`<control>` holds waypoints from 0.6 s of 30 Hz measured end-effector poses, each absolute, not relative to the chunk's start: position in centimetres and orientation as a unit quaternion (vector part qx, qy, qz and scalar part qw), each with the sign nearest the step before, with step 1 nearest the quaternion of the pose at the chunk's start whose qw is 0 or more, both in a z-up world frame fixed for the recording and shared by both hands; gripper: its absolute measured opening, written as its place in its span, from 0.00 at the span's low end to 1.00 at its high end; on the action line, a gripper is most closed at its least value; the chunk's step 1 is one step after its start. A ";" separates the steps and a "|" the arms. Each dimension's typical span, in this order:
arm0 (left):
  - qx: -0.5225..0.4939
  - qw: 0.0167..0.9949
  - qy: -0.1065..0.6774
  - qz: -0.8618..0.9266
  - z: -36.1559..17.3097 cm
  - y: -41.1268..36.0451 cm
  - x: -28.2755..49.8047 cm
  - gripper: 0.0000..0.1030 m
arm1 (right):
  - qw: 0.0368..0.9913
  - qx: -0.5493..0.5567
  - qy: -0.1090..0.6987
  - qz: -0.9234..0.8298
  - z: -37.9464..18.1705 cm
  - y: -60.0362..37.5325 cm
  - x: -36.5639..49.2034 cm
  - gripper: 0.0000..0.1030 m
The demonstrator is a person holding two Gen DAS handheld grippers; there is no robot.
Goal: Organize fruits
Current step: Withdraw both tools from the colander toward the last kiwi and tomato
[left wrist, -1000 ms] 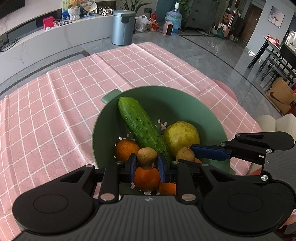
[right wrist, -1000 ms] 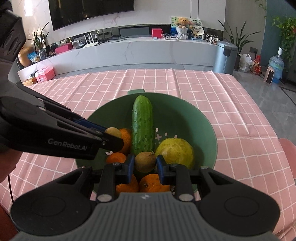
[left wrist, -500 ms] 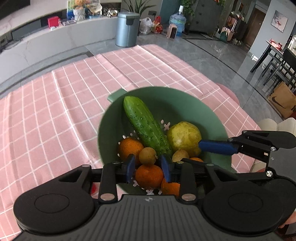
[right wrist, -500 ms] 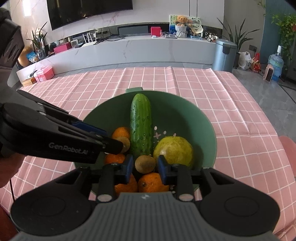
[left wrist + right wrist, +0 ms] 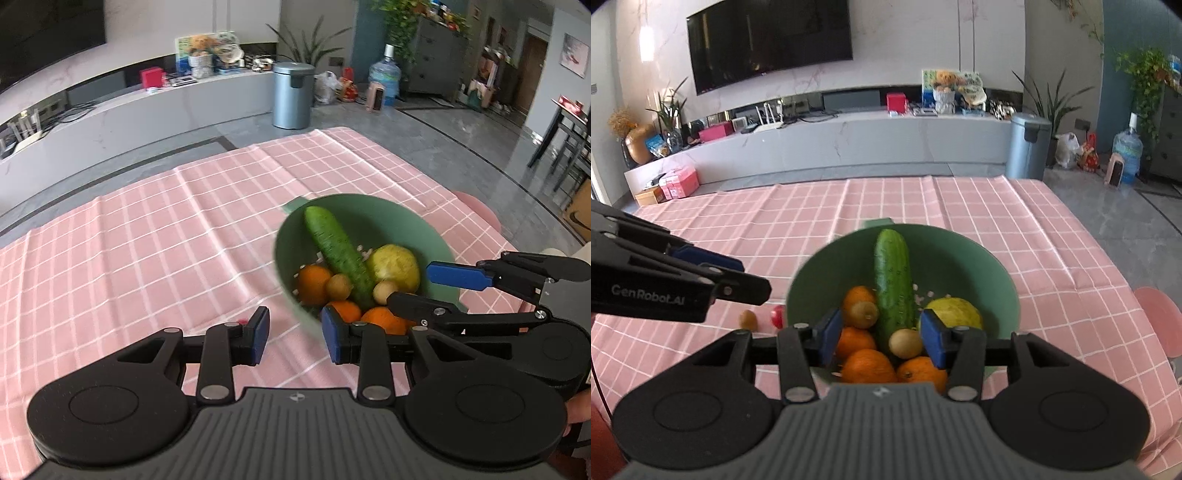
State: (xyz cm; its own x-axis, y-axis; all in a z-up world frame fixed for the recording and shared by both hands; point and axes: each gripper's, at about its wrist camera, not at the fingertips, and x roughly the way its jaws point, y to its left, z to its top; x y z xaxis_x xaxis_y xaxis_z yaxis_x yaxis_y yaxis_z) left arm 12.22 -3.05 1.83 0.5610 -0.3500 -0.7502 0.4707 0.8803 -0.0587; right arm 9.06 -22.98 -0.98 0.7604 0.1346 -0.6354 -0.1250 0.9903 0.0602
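The pink-checked counter (image 5: 960,206) carries a green bowl (image 5: 979,266) holding a cucumber (image 5: 892,273), oranges and kiwis. Both tools – left tool (image 5: 293,334), right tool (image 5: 881,338) – are held apart, empty. A kiwi (image 5: 748,318) – probably – lies left of the bowl.

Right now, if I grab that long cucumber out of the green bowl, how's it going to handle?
The cucumber looks thick and straight, so probably stiff rather than floppy. Its skin is bumpy, which may help the pads grip. It leans on the oranges and kiwis in the green bowl, so lifting it could set those round fruits rolling.
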 end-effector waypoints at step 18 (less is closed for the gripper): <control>0.031 0.893 0.412 -0.176 -0.4 3.1 10.5 0.36 | 0.927 -0.045 0.344 0.140 -3.1 -15.4 7.9 0.33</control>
State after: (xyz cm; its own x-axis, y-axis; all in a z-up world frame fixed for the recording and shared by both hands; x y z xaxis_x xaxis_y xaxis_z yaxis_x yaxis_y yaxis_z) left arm 10.52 3.11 -0.37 0.5983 -0.2893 -0.7472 0.3404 0.9360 -0.0899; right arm 7.86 -15.40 -3.12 0.7236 0.2284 -0.6514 -0.2903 0.9569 0.0130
